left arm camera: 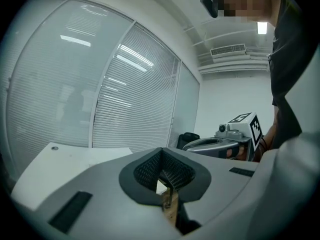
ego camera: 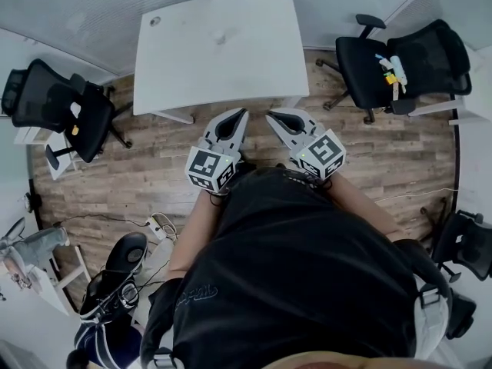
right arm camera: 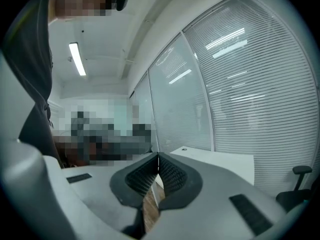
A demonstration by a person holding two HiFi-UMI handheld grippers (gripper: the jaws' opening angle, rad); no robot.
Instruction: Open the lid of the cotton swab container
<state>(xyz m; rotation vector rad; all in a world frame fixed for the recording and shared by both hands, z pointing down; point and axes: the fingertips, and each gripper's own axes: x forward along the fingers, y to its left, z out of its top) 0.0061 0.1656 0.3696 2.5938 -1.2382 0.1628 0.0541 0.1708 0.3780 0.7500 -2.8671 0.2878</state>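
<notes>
Jaws of left tool (ego camera: 243,112) and right tool (ego camera: 270,115) clenched empty, aimed at table (ego camera: 192,64)

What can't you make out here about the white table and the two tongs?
- Head view: the small speck on the white table is too small to name.
- Left gripper view: the shut left tongs hide most of the tabletop.
- Right gripper view: the shut right tongs do likewise; a mosaic covers part of the background.
</notes>
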